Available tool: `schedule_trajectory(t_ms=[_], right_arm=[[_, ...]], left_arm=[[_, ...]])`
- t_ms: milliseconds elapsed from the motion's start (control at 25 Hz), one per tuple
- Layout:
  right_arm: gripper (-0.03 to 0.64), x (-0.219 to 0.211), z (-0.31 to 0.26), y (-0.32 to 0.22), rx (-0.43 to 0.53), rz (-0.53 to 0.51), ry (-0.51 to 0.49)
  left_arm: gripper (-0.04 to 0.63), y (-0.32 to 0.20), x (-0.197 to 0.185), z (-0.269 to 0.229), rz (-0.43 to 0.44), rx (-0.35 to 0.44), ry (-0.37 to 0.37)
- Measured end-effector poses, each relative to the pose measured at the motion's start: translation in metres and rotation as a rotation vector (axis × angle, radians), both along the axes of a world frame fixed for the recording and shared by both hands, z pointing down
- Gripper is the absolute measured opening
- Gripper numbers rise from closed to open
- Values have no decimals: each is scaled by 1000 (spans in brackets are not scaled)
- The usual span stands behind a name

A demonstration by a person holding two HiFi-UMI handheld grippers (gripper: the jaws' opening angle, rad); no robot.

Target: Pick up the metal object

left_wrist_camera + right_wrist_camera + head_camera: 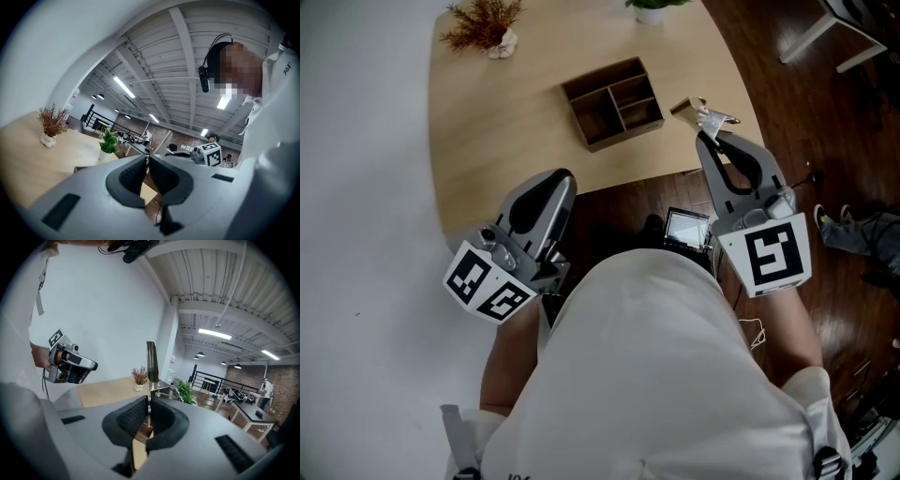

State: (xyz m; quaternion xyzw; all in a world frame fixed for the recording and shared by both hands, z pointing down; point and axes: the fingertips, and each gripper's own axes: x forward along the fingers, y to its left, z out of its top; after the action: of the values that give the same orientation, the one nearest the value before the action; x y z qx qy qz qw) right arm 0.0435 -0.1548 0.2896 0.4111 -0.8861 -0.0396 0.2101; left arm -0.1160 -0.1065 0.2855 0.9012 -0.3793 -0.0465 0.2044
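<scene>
Your right tongs (705, 139) are clenched on the metal object (711, 116), holding it near the counter (506, 131) edge. Your left tongs (561, 180) are clenched together on nothing.

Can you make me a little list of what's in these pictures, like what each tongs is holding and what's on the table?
left tongs: shut, nothing in them, held off the near edge of the table
right tongs: shut on the metal object
metal object: thin, sticks out past the tips of the tongs
table: light wood
wooden box: on the table, split into compartments, nothing seen inside
dried plant: far left corner of the table
green plant: far edge of the table, in a white pot
</scene>
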Motion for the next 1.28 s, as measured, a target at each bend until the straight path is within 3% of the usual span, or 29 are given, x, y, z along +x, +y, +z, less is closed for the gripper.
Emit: schedule_trajectory(t_ms=[680, 1280], right_arm=[[5, 4, 38, 21, -134, 22, -40], [5, 9, 45, 29, -154, 38, -50]], left_arm=[[-2, 17, 3, 25, 8, -70, -18], [-2, 27, 3, 31, 11, -91, -23]])
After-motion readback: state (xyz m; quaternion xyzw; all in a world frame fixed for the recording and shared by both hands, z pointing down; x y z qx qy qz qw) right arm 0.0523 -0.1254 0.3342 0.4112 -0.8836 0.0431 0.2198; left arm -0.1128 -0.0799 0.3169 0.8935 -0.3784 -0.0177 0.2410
